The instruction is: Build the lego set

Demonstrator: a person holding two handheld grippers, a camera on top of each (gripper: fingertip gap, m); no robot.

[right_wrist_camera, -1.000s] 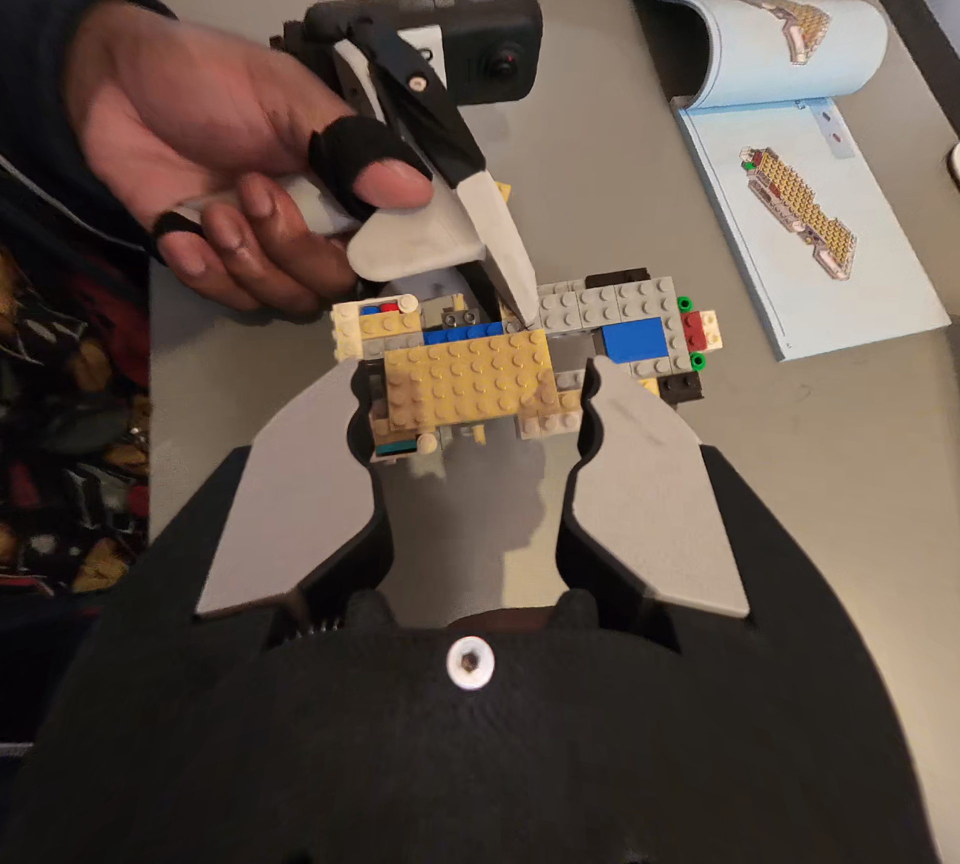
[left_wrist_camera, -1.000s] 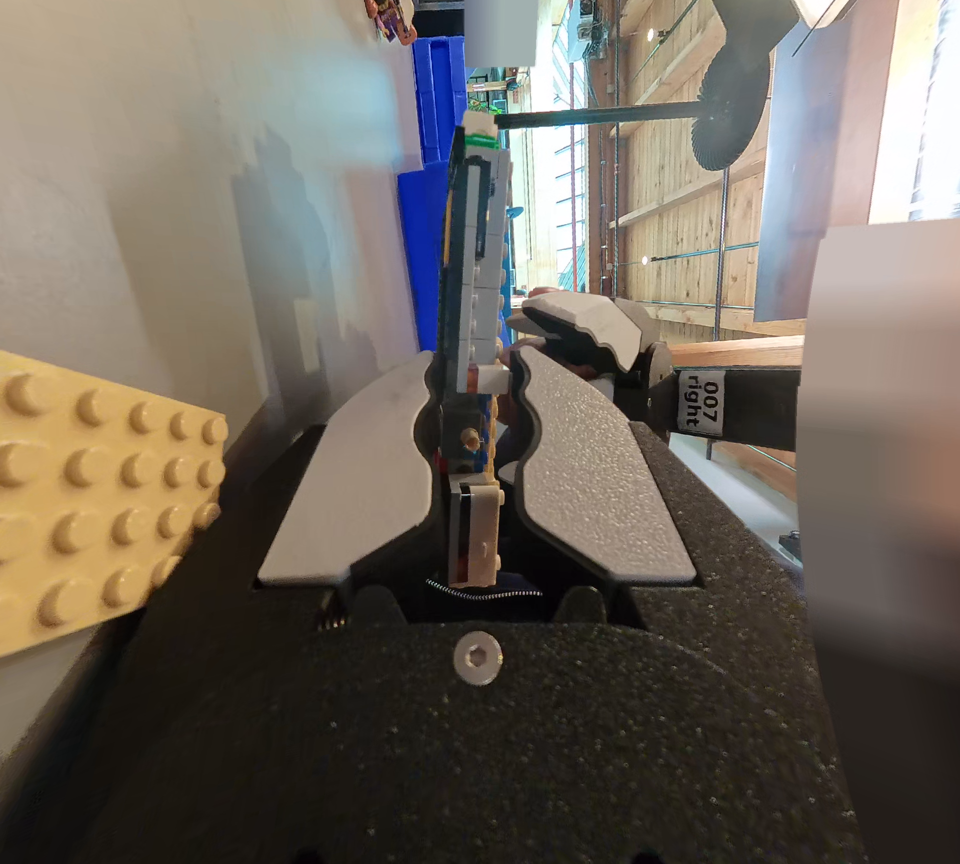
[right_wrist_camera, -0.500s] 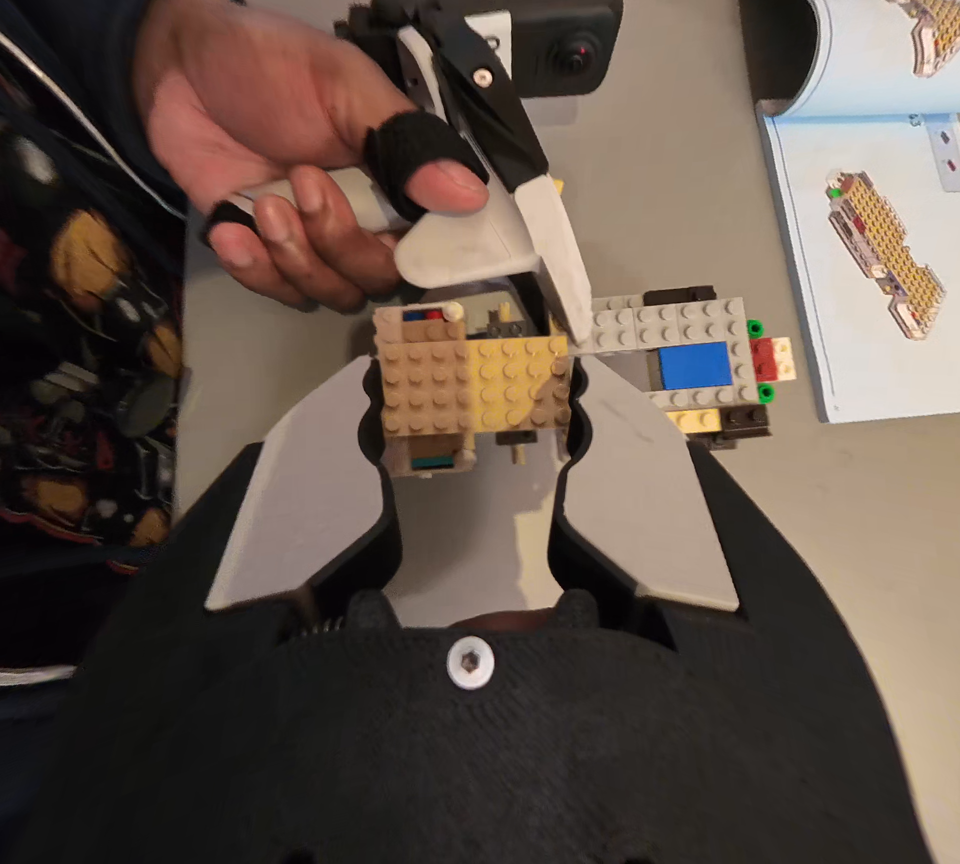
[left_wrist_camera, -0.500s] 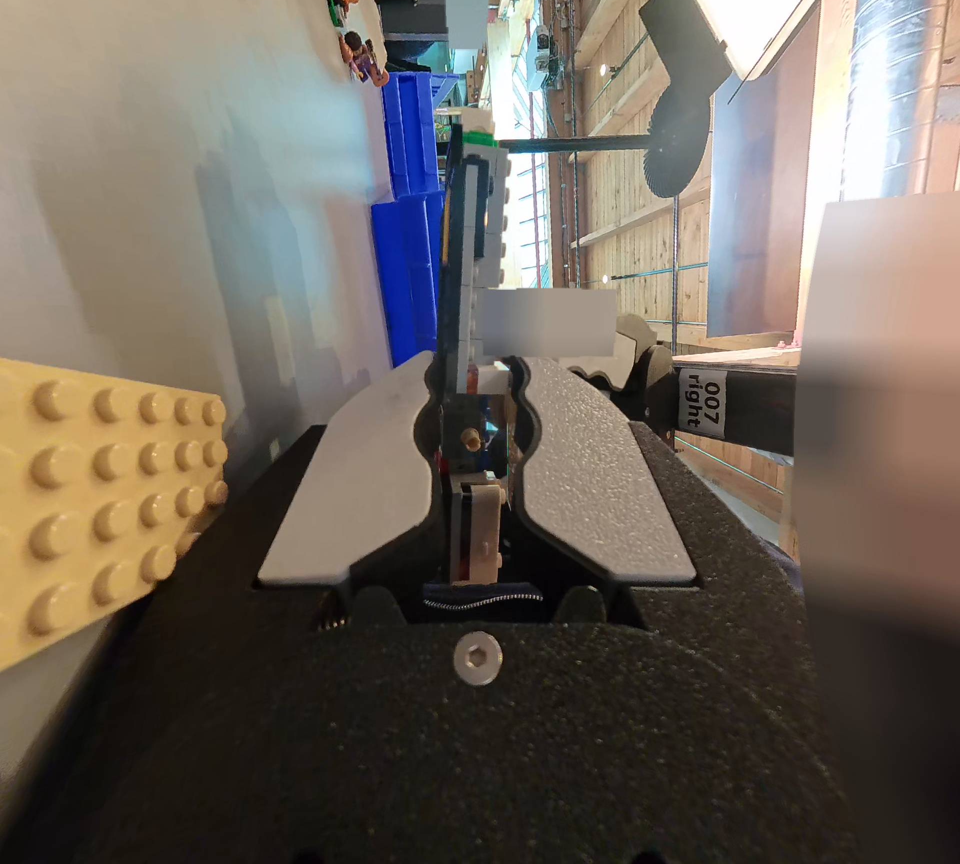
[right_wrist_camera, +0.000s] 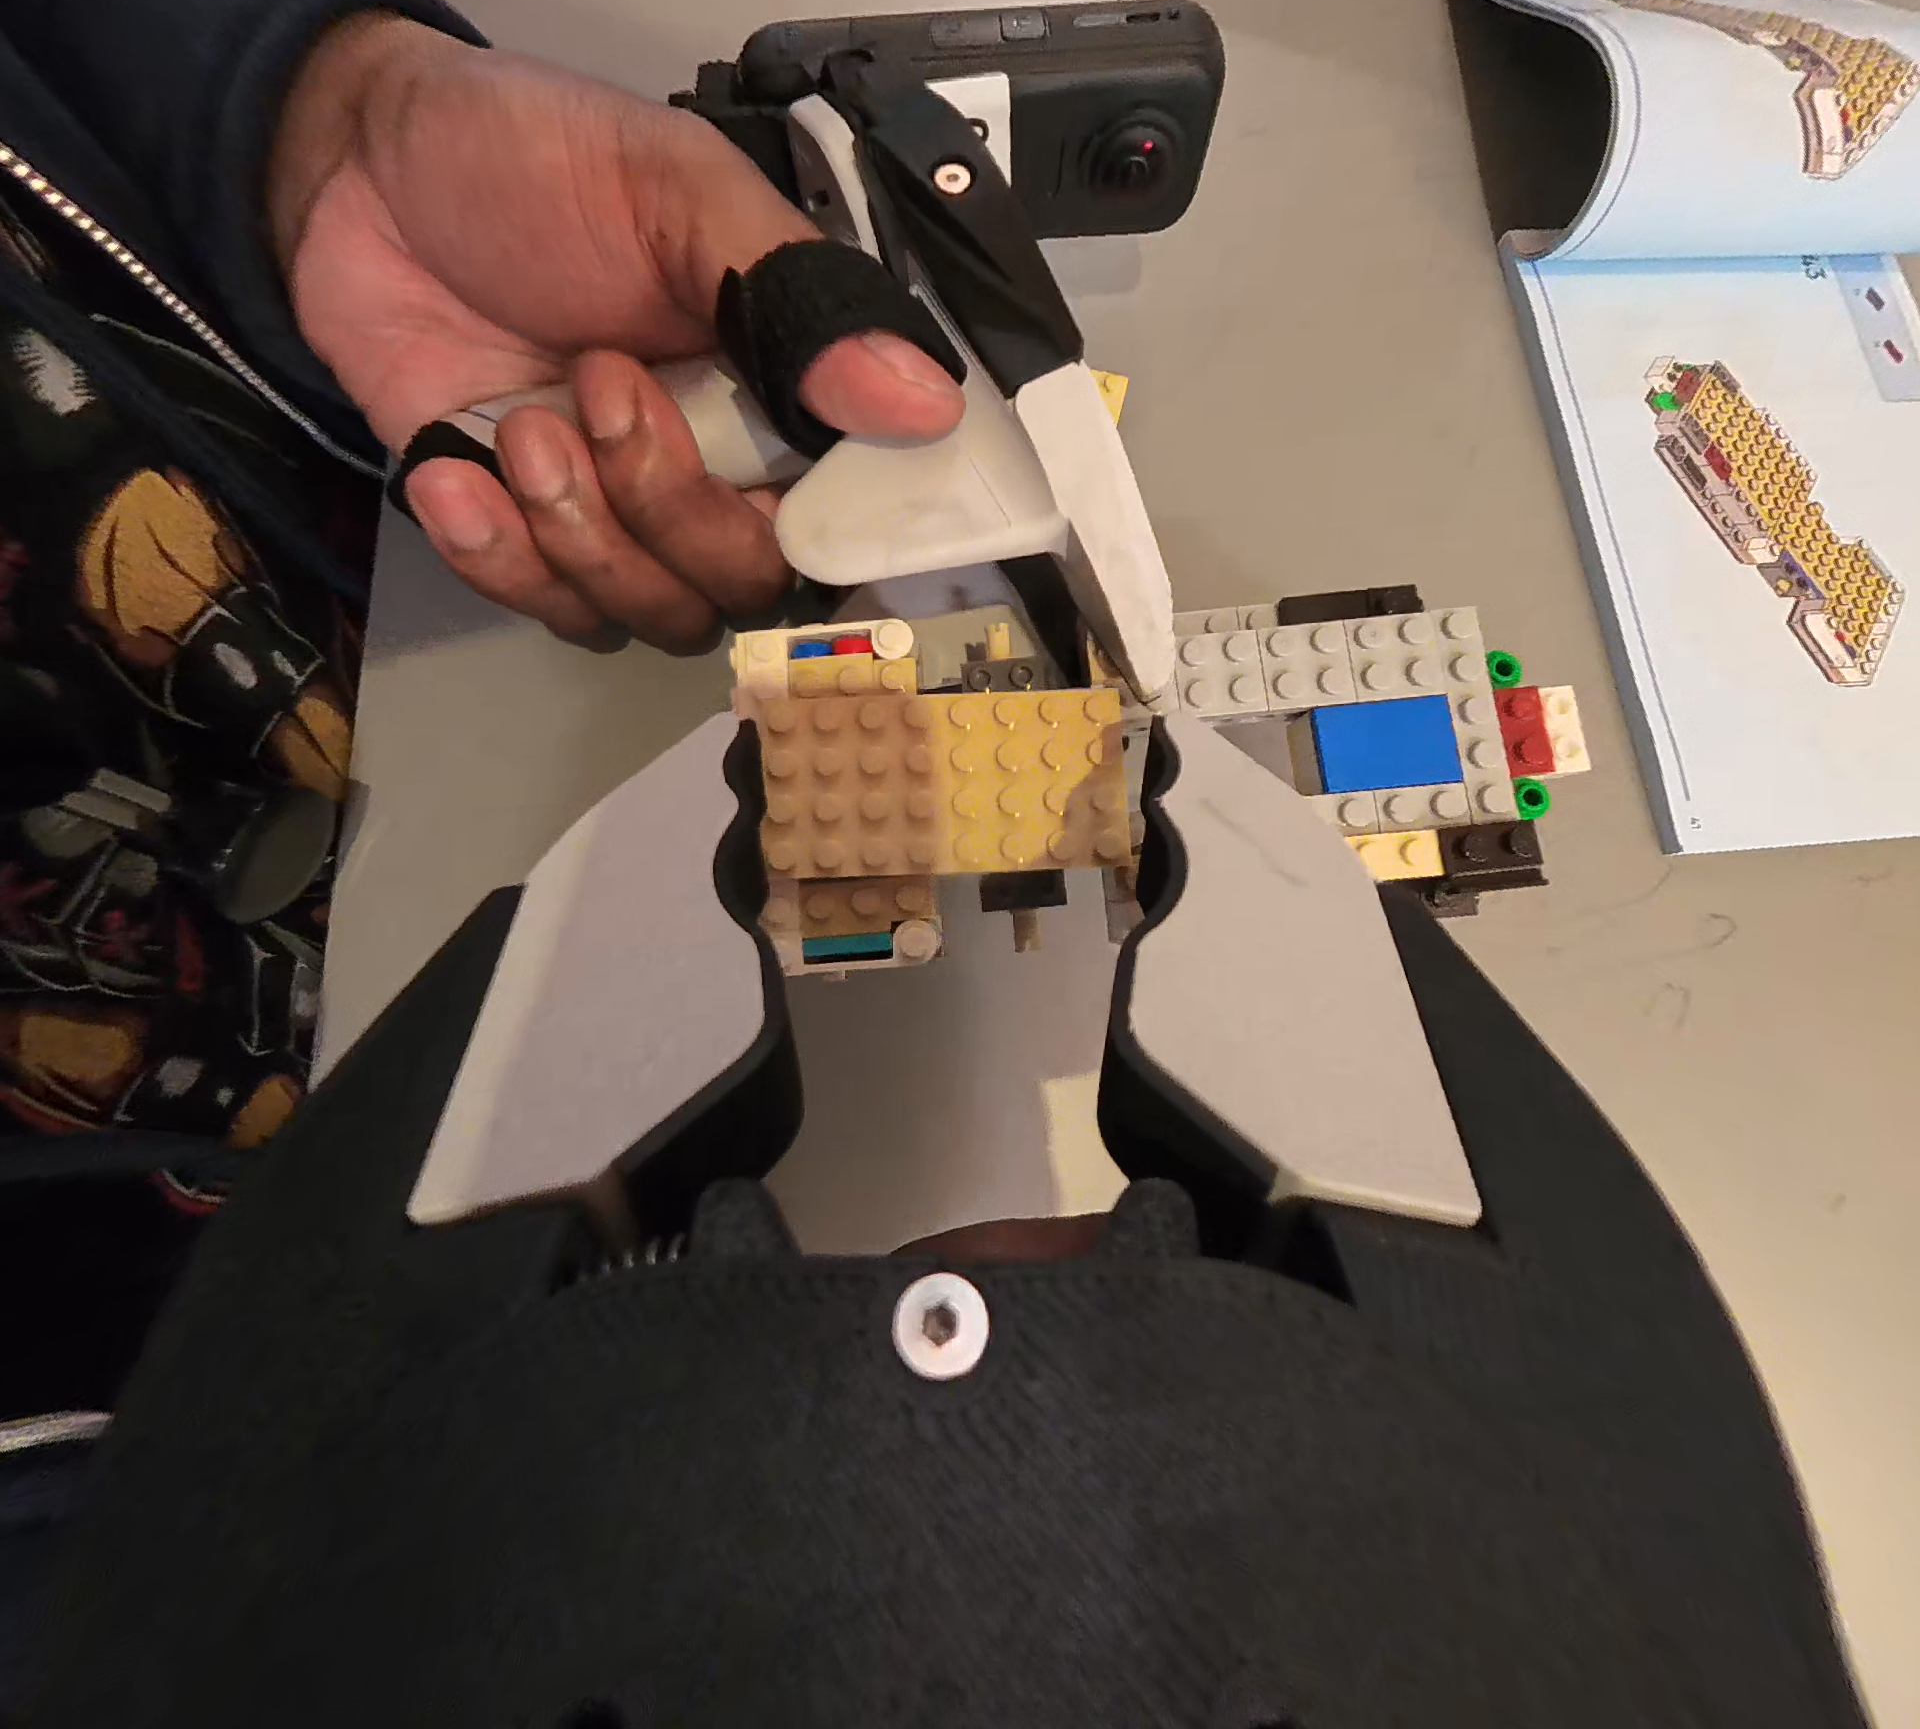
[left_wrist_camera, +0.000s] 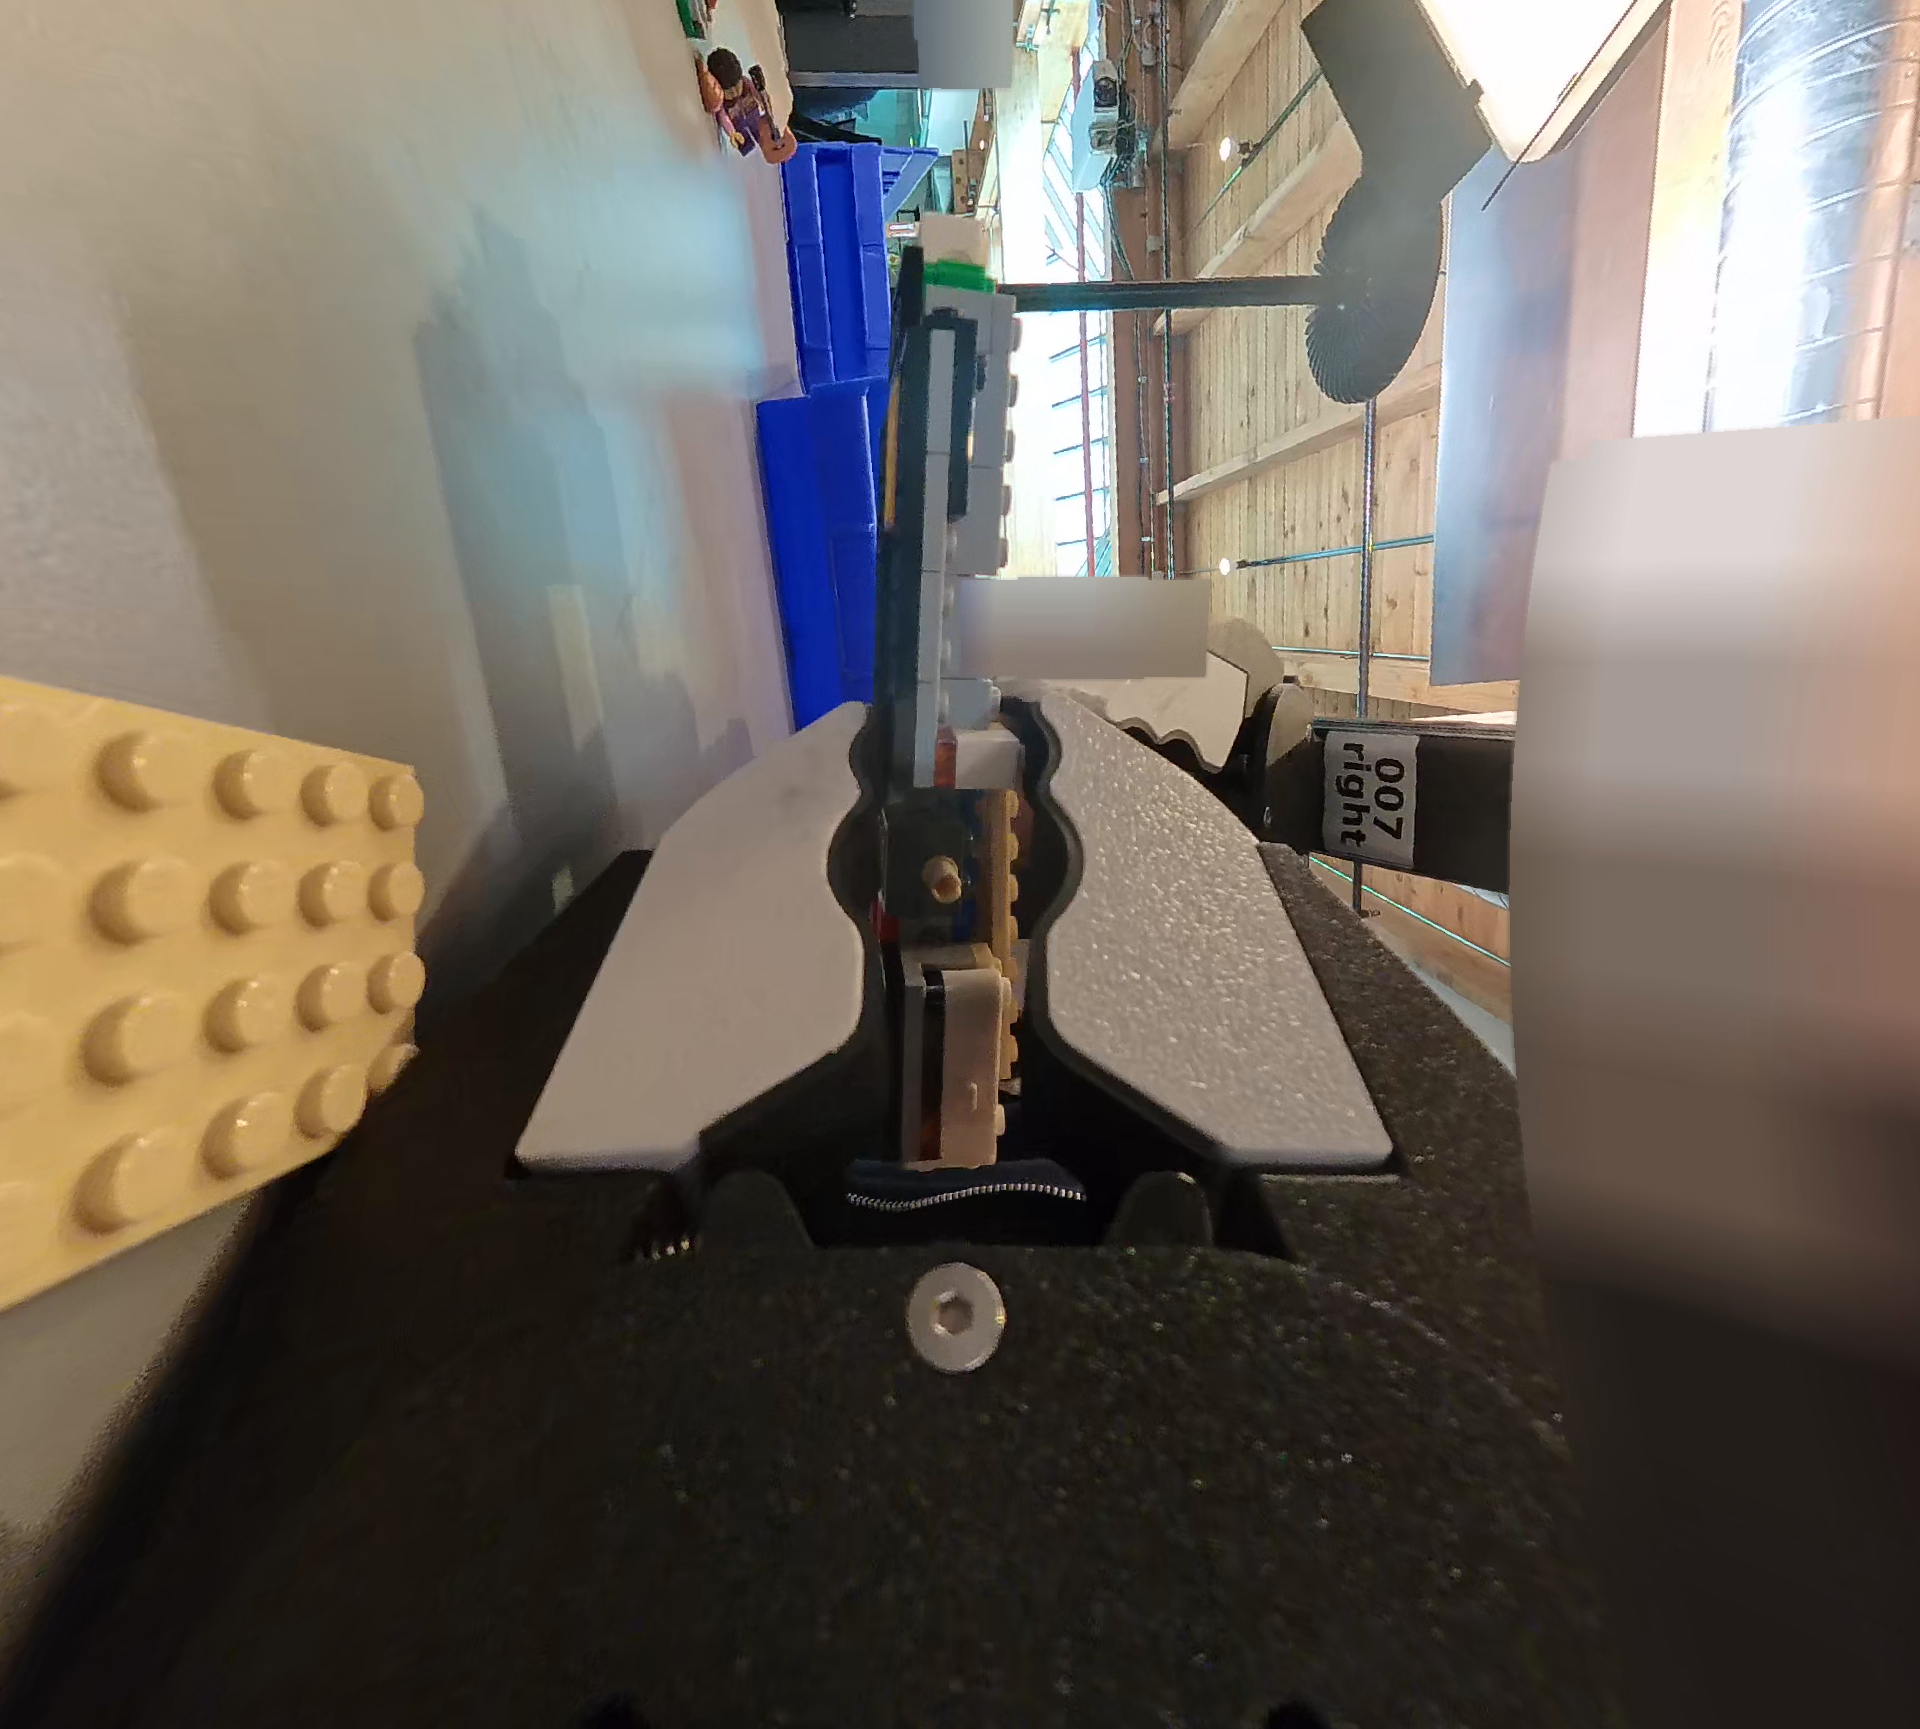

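The left gripper [left_wrist_camera: 961,744] is clamping its jaws on the brick model [right_wrist_camera: 1351,692] – held edge-on above the grey worktop [right_wrist_camera: 1247,432]. The right gripper [right_wrist_camera: 940,806] is closing its jaws on a tan studded plate [right_wrist_camera: 940,786] atop that model, pads pressing both ends. An open instruction booklet [right_wrist_camera: 1766,536] is lying nearby; another tan plate [left_wrist_camera: 187,973] is resting beside the left gripper.

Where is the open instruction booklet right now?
In the right wrist view, the instruction booklet lies open on the grey table at the right edge, just beyond the brick model's red and white end.
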